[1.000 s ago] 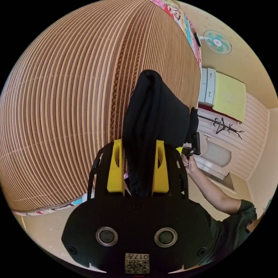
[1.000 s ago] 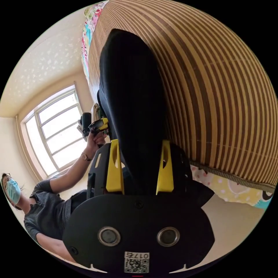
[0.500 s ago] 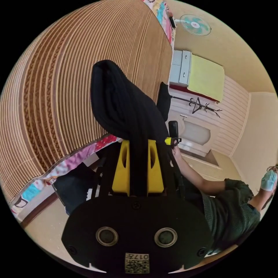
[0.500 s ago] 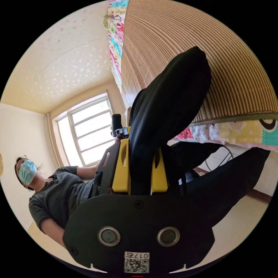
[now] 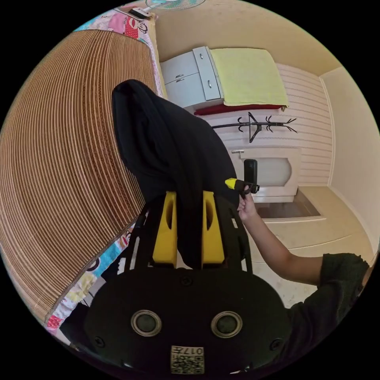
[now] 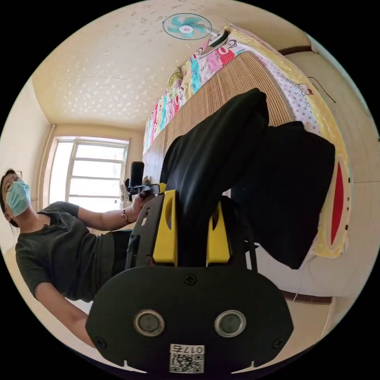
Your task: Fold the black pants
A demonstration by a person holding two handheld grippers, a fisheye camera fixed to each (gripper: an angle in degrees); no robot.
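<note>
In the left gripper view we see our left gripper pinching a bunched fold of the black pants between its yellow jaws, the cloth raised beside the bamboo mat on the bed. Past it, a hand holds the right gripper at the pants' far edge. The right gripper view shows our right gripper clamped on the pants too, with a dark length draping over the bed's edge.

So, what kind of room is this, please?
Most likely a bedroom: a bed with a brown striped bamboo mat over a cartoon-print sheet, a grey cabinet, and a black coat stand.
</note>
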